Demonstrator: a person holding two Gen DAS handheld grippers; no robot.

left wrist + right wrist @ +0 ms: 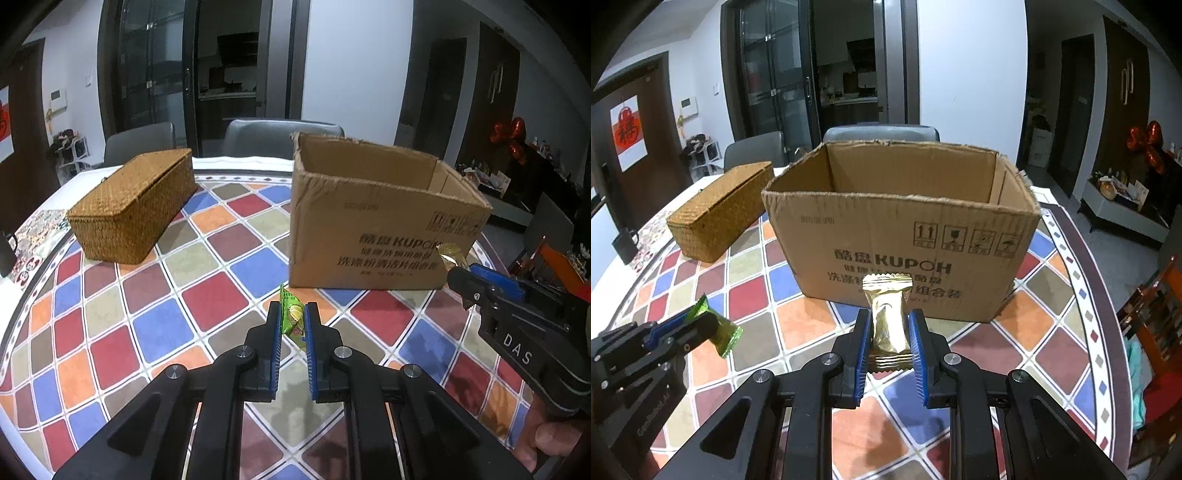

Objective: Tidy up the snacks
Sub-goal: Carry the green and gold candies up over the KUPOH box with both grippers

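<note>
My left gripper is shut on a green snack packet, held edge-on above the checked tablecloth. The same left gripper and its green snack packet show at the left of the right wrist view. My right gripper is shut on a gold snack packet, upright in front of the open cardboard box. In the left wrist view the right gripper enters from the right with the gold snack packet against the cardboard box. Both grippers hover just short of the box's near wall.
A closed woven basket sits left of the box on the round table. Two grey chairs stand behind the table. A person's thumb holds the right gripper's handle. A dark mug stands at the table's left edge.
</note>
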